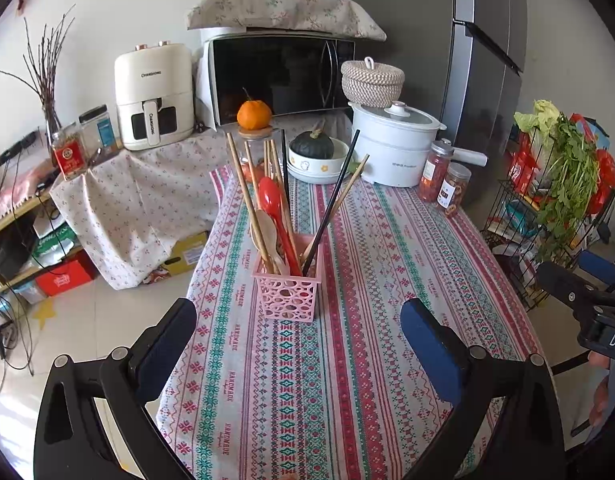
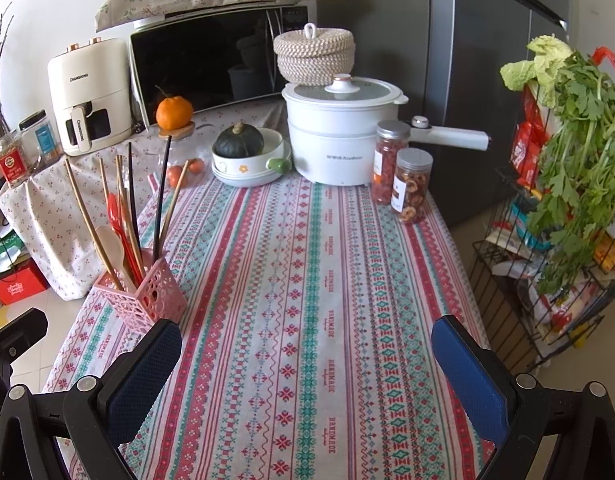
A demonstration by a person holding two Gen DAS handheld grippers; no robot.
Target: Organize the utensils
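While hovering above the patterned table (image 1: 347,380), left tool (image 1: 298,346) spread wide and holding nothing, aimed at pink basket (image 1: 287,294) just ahead. Upright in that basket: wooden chopsticks (image 1: 243,184), wooden spoon (image 1: 267,228), red spoon (image 1: 272,200), black chopsticks (image 1: 335,196). Farther right, right tool (image 2: 307,364) likewise wide and unloaded over bare cloth, basket off to its left. At table's far end, white pot (image 2: 339,136) beside two jars (image 2: 413,184).
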